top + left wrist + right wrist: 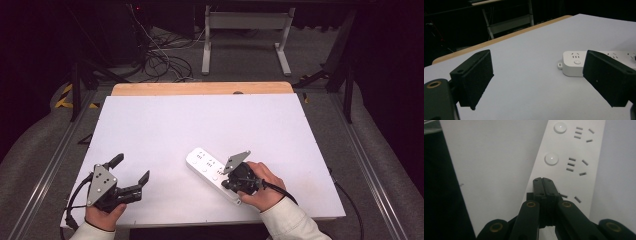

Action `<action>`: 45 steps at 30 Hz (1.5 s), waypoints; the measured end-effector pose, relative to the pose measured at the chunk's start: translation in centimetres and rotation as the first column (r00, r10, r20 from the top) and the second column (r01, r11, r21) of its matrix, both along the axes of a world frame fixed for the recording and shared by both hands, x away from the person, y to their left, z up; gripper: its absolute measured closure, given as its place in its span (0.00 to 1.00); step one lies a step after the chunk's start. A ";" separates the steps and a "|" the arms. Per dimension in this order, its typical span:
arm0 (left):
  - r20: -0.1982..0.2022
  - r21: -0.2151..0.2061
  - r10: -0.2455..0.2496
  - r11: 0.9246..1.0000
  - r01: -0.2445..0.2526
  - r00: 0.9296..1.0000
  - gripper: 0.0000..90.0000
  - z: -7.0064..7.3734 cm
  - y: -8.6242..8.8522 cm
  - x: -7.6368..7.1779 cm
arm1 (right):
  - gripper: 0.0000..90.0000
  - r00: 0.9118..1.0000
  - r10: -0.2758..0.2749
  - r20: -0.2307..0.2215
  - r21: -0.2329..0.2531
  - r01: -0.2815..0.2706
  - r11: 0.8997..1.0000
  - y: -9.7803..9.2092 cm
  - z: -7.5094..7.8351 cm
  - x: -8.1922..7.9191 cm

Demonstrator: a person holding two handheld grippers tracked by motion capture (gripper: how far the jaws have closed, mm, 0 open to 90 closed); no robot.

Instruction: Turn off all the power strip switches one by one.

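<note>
Two grippers are working over a white bench [165, 125], and one white power strip [210, 170] is lying on it near the front edge, right of the middle, angled so its far end is pointing toward the bench's back left corner. The right gripper [543, 182] is pressing down over the near part of the strip with its jaws closed flat against each other, holding nothing between them; in the right gripper view the tips are sitting where the nearest round switch button would be, with two more buttons [551, 159] showing beyond, each beside its socket slots. It appears that the person is pushing that near switch with the closed tips, though whether the button has already clicked cannot be told. The left gripper [131, 171] is hovering near the front left corner, jaws spread wide and empty, well apart from the strip; in the left gripper view the strip's end [574, 63] is lying ahead between the jaws. As a judgement, the work is at an early stage: one switch is being addressed, and the two farther ones are looking untouched.
</note>
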State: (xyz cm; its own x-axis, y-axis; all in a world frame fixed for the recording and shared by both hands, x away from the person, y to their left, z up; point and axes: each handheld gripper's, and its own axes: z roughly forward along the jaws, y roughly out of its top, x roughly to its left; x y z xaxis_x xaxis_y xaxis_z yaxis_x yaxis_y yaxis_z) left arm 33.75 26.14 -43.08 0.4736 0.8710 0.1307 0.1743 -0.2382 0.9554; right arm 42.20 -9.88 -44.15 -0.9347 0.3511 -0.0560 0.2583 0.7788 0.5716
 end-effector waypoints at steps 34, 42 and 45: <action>0.003 0.008 0.009 1.000 -0.009 1.000 0.11 -0.1 0.1 0.1 | 1.00 1.000 0.009 0.008 0.123 -0.010 0.992 2.0 1.1 1.2; 0.003 0.008 0.009 1.000 -0.009 1.000 0.11 -0.1 0.0 0.1 | 1.00 1.000 -0.019 -0.012 0.092 0.020 0.996 2.3 0.3 1.9; 0.003 0.008 0.009 1.000 -0.009 1.000 0.11 -0.1 0.1 0.1 | 1.00 0.999 -0.025 -0.020 0.087 0.026 0.996 2.4 0.0 2.1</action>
